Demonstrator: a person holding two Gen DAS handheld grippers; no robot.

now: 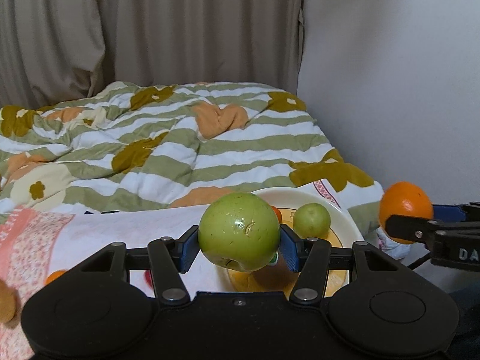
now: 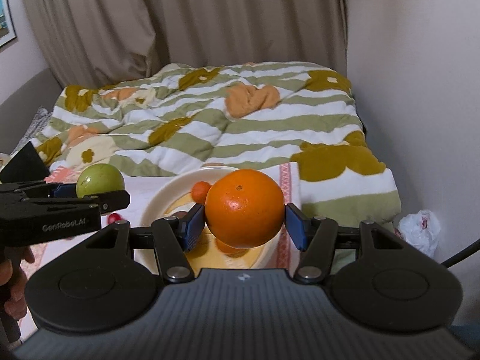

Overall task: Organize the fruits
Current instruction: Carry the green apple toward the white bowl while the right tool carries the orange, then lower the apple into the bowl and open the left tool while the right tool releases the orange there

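My left gripper (image 1: 239,244) is shut on a large green apple (image 1: 239,231) and holds it above the near edge of a cream plate (image 1: 345,219). A small green fruit (image 1: 311,220) and a small orange fruit (image 1: 277,213) lie on the plate. My right gripper (image 2: 244,225) is shut on a big orange (image 2: 244,207) above the same plate (image 2: 156,204). The right gripper and its orange (image 1: 405,210) show at the right edge of the left wrist view. The left gripper with the apple (image 2: 100,183) shows at the left of the right wrist view.
The plate rests on a white and pink cloth (image 1: 99,234) over a surface in front of a bed with a striped quilt (image 1: 180,150). A small orange fruit (image 1: 55,276) and a red one (image 2: 115,217) lie on the cloth. A white plastic bag (image 2: 420,231) lies by the wall.
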